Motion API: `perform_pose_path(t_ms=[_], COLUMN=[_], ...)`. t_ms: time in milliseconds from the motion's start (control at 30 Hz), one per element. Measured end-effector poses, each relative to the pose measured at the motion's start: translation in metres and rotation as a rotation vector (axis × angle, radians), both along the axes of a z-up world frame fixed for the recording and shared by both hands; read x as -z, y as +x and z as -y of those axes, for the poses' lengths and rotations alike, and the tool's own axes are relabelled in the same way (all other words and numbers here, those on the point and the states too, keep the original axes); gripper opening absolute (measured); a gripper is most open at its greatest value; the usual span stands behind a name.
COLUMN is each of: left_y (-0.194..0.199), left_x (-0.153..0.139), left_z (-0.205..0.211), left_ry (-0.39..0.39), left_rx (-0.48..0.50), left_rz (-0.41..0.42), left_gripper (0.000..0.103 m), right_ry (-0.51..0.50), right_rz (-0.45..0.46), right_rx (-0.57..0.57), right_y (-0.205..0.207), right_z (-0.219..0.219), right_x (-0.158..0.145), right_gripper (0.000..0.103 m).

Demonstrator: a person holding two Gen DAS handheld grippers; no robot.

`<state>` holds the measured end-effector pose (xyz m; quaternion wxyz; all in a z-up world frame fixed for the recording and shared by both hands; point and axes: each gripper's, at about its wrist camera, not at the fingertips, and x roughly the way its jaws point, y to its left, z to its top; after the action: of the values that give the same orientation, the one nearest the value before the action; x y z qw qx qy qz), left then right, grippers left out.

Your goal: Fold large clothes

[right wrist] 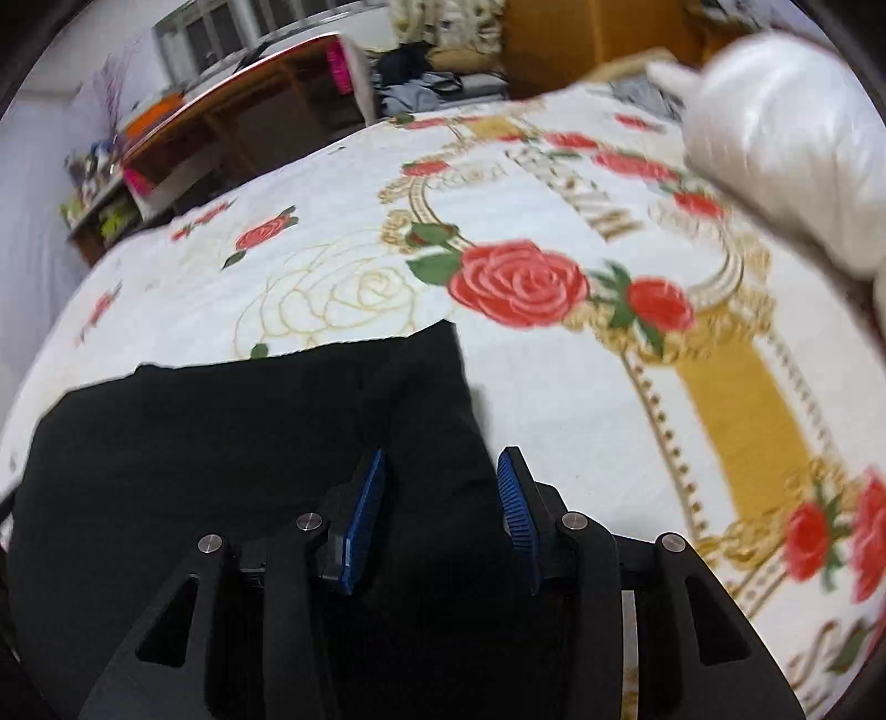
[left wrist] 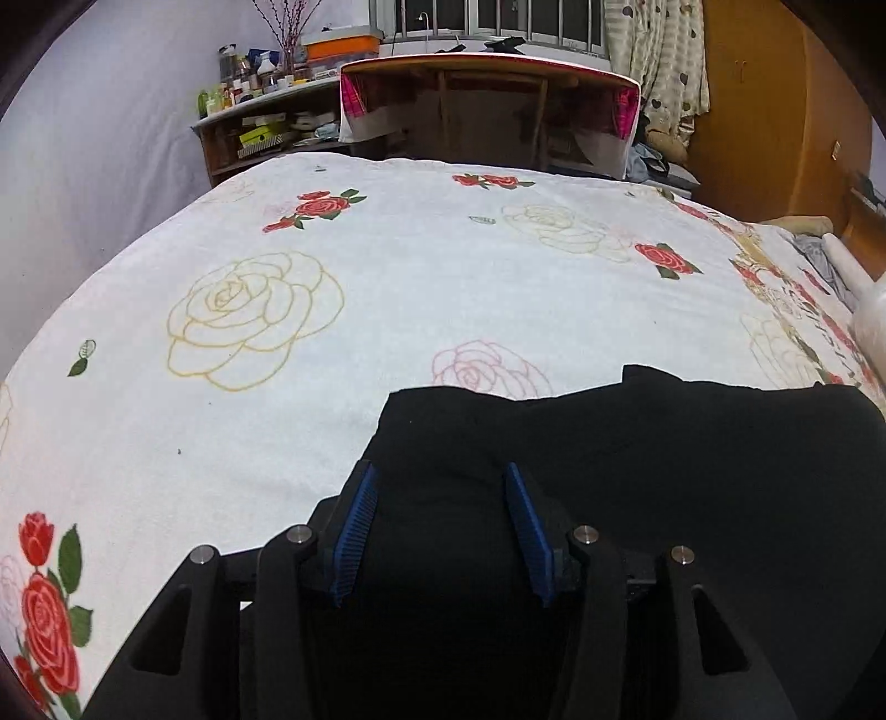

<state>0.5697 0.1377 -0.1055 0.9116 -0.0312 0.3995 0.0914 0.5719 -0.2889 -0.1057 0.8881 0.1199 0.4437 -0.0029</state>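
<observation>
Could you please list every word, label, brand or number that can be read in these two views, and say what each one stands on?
No text can be read with certainty.
White rose-printed bed cover: gold lettering inside its gold ring, too blurred and skewed to read.
Bottles and boxes on the wooden shelf: labels too small to read.
Orange box: no legible print.
Black garment: no visible label or print.

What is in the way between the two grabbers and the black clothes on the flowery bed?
Nothing visible. The black garment lies right under and between the blue pads of the left gripper and the right gripper, on the rose-print bedspread. Whether the pads pinch it is unclear.
</observation>
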Motion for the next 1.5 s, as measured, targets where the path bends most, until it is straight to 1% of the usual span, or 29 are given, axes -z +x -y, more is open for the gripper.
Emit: perform_pose_path(t_ms=[33, 167, 367, 600, 733, 833, 900, 933, 1000, 1067, 1100, 1167, 1233, 1300, 1333, 1400, 1433, 1500], left_y=[0.001, 0.002, 0.001, 0.005, 0.005, 0.002, -0.011, -0.021, -0.051, -0.082, -0.099, -0.127, -0.141, -0.143, -0.143, -0.145, -0.145, -0.143], left_x=[0.002, 0.004, 0.005, 0.012, 0.011, -0.004, -0.022, -0.033, -0.054, -0.066, -0.068, -0.063, -0.048, -0.025, -0.015, -0.008, -0.008, -0.006], left_z=[0.002, 0.004, 0.002, -0.003, -0.002, 0.003, 0.003, 0.003, 0.003, 0.005, 0.005, 0.004, -0.002, -0.010, -0.015, -0.023, -0.025, -0.024], left_ry=[0.008, 0.026, 0.017, -0.011, -0.013, 0.034, 0.017, 0.008, -0.008, -0.025, -0.028, -0.034, -0.025, -0.035, -0.043, -0.098, -0.107, -0.101], left_rx=[-0.002, -0.008, -0.012, -0.027, -0.027, -0.015, 0.004, 0.014, 0.045, 0.075, 0.086, 0.097, 0.082, 0.046, 0.026, 0.006, -0.004, -0.005], left_rz=[0.001, 0.000, 0.012, 0.012, 0.009, -0.013, 0.005, 0.022, 0.083, 0.125, 0.137, 0.131, 0.098, 0.025, 0.001, 0.004, 0.006, -0.002], left_gripper=[0.052, 0.052, 0.052, 0.054, 0.054, 0.054, 0.054, 0.054, 0.054, 0.054, 0.054, 0.054, 0.054, 0.054, 0.057, 0.060, 0.062, 0.062], right_ry=[0.015, -0.006, -0.036, -0.022, -0.050, -0.100, -0.106, -0.098, -0.079, -0.059, -0.033, -0.012, 0.000, 0.009, 0.009, -0.002, 0.004, -0.007], right_rz=[-0.005, -0.015, -0.021, -0.029, -0.036, -0.028, 0.008, 0.028, 0.101, 0.134, 0.139, 0.130, 0.101, 0.041, 0.044, 0.044, 0.037, 0.027], right_rx=[0.001, -0.003, 0.001, 0.008, 0.012, 0.016, 0.008, -0.001, -0.028, -0.054, -0.073, -0.101, -0.121, -0.124, -0.121, -0.100, -0.090, -0.094], right_y=[0.000, 0.001, 0.001, 0.006, 0.006, -0.002, -0.015, -0.023, -0.053, -0.079, -0.099, -0.123, -0.139, -0.143, -0.144, -0.144, -0.142, -0.139], right_z=[0.002, -0.002, -0.006, -0.003, -0.005, -0.007, -0.007, -0.007, -0.008, -0.011, -0.013, -0.018, -0.021, -0.022, -0.020, -0.014, -0.011, -0.010], right_x=[0.003, 0.004, 0.004, 0.011, 0.009, -0.009, -0.030, -0.038, -0.063, -0.075, -0.078, -0.073, -0.060, -0.035, -0.029, -0.021, -0.019, -0.017], right_gripper=[0.043, 0.043, 0.043, 0.044, 0.045, 0.046, 0.046, 0.046, 0.046, 0.046, 0.046, 0.046, 0.046, 0.045, 0.045, 0.045, 0.045, 0.045])
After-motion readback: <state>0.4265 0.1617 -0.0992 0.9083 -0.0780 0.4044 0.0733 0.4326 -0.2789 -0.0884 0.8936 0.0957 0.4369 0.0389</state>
